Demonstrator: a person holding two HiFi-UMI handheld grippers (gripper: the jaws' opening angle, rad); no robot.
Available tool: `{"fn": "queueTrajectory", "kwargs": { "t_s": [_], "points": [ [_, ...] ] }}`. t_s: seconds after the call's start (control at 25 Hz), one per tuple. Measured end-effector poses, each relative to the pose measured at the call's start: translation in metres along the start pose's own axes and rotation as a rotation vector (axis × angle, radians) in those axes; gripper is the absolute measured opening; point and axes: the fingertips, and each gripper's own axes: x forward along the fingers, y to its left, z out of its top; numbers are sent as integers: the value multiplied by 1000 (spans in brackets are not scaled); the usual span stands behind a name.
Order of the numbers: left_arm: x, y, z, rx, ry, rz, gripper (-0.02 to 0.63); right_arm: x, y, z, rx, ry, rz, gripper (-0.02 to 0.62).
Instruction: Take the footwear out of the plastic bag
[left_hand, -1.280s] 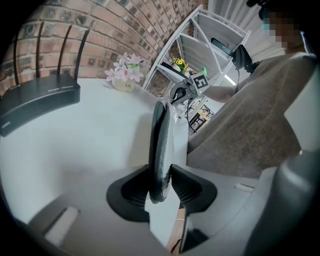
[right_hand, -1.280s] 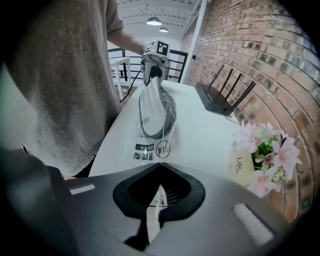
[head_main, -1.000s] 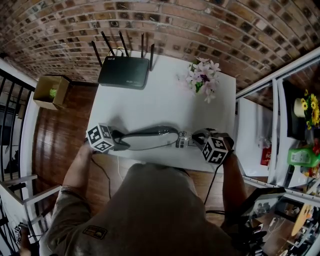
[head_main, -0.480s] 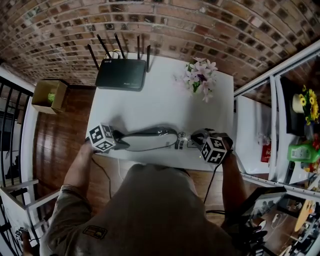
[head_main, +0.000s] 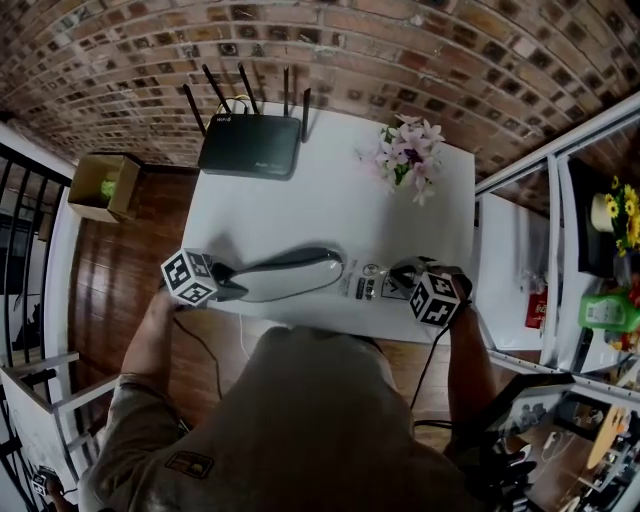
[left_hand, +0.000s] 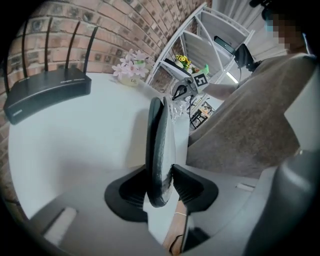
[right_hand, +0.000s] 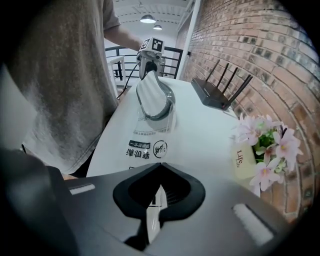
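A grey slipper (head_main: 290, 272) lies along the front edge of the white table (head_main: 330, 200), one end inside a clear plastic bag (head_main: 366, 285). The left gripper (left_hand: 161, 182) is closing its jaws on the slipper's other end. The right gripper (right_hand: 156, 200) is clamped tight on the bag's edge. A router (head_main: 250, 145) and flowers (head_main: 408, 155) stand well behind.

The router (head_main: 248, 145) sits at the far left corner of the tabletop (head_main: 330, 205), the flowers (head_main: 408, 155) at its far right corner. Along the near edge lies the slipper (head_main: 290, 273), its right end in the plastic bag (head_main: 372, 283), which extends toward the near right corner.
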Motion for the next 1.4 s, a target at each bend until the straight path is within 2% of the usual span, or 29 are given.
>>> {"fn": "queueTrajectory", "kwargs": {
  "t_s": [0.36,0.6,1.0,1.12,1.28,1.4],
  "points": [
    [-19,2,-21,-141,-115,86,152,-4,-1,-3,38,24,-6,12],
    [-24,-1,-28,-336,-226,173,151,-3,-4,-6,40,24,-32,12],
    [-4,-28,-44,-593,-358,203,153,8,-5,-5,6,2,-57,12],
    [2,-32,-48,-616,-359,208,163,10,-6,-3,5,0,-56,12],
    [13,-39,-56,-587,-318,233,279,12,-9,-3,5,-5,-57,12],
    [14,-43,-59,-531,-298,273,327,14,-11,-3,0,0,-59,12]
  ]
}}
